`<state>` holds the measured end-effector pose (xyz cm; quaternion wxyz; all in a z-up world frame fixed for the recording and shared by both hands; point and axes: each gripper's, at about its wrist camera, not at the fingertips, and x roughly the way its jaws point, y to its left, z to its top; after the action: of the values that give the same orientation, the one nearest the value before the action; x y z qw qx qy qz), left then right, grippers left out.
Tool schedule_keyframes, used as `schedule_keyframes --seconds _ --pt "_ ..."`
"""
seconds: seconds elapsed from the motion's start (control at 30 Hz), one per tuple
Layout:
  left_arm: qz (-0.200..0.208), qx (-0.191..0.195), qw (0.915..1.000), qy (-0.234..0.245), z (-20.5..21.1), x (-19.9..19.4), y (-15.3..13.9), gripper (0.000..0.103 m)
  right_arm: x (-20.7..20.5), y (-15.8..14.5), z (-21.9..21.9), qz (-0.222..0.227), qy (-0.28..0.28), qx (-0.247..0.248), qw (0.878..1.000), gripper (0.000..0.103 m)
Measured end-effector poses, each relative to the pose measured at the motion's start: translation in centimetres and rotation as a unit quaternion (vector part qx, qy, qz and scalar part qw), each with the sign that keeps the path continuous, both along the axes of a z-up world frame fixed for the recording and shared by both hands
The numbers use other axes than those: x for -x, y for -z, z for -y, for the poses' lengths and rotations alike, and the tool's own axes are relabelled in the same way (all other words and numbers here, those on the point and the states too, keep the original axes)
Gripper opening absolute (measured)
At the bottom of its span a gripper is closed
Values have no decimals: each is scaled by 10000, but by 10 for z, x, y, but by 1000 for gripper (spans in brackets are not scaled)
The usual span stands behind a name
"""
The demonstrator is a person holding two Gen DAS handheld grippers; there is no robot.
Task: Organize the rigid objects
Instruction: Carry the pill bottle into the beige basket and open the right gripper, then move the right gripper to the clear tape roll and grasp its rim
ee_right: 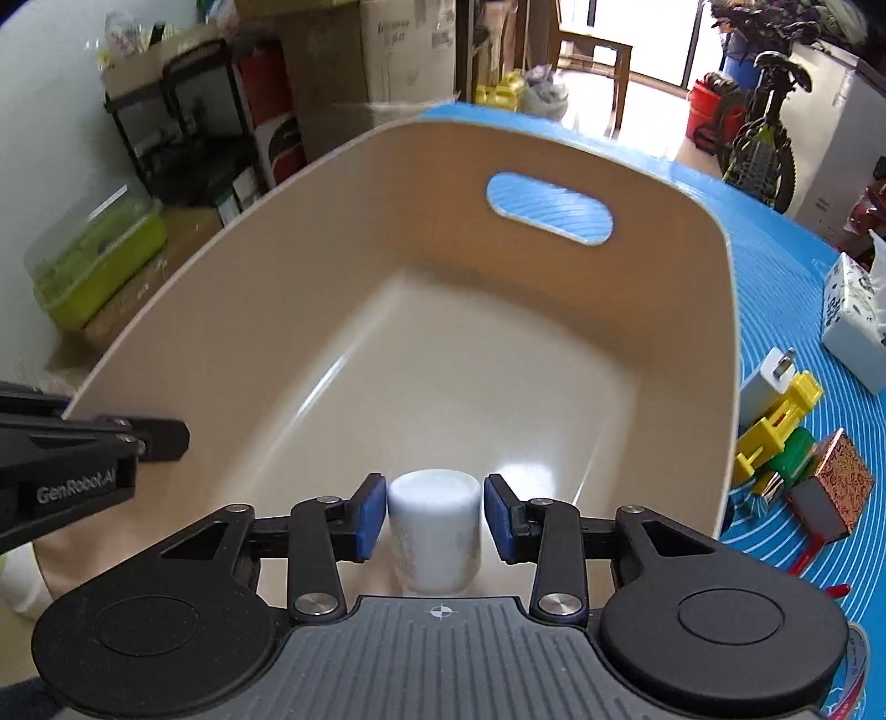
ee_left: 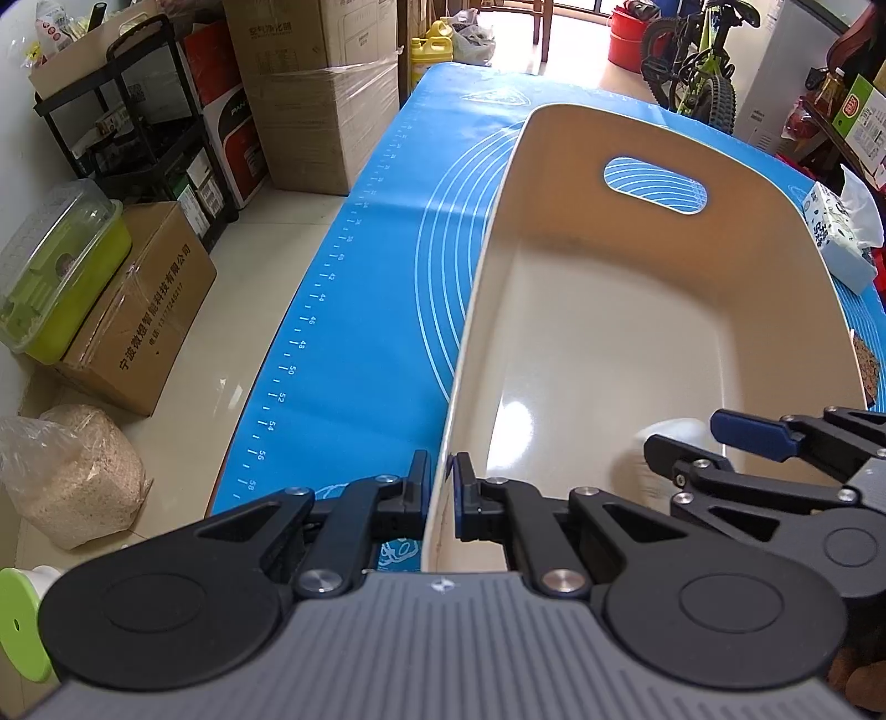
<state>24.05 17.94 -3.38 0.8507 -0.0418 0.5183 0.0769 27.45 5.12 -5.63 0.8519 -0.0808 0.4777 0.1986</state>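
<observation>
A lived-in home, doubling as storage: stacked cardboard boxes [ee_left: 326,94], a black shelf rack [ee_left: 138,127], a child's bicycle [ee_left: 700,61] and a wooden chair [ee_right: 595,52] on tiled floor [ee_left: 221,332].

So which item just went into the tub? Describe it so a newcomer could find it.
Find the beige tub on the blue mat. At its near end, between the right gripper pads, stands a white cylinder, the only thing inside; the coloured blocks lie outside.
</observation>
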Motion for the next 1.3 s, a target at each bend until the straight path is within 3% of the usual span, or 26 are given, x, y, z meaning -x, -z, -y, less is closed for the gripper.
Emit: schedule_keyframes --seconds 0.17,0.3,0.47,0.6,0.77,1.0,1.13,1.3 --pt "-1 6 10000 -2 0 0 0 9 7 -17 11 286 21 -225 9993 52" --pt "0 9 10000 -5 0 0 0 10 10 -39 32 593 295 -528 9964 71" --pt "6 9 10000 -13 1 0 1 10 15 -63 70 969 775 -834 9888 72" --pt "5 20 10000 -16 1 1 1 10 21 -69 108 1174 1153 -747 9835 73" --pt "7 23 10000 -17 1 1 1 10 27 -54 163 1181 1596 -428 9792 74" --pt "8 23 10000 -24 1 1 2 10 36 -9 235 755 2403 -238 9675 74" --pt "6 25 10000 -23 0 1 1 10 39 12 249 530 2554 -158 9652 74" --pt "4 26 10000 -24 0 1 1 10 40 31 244 311 2380 -55 9707 72"
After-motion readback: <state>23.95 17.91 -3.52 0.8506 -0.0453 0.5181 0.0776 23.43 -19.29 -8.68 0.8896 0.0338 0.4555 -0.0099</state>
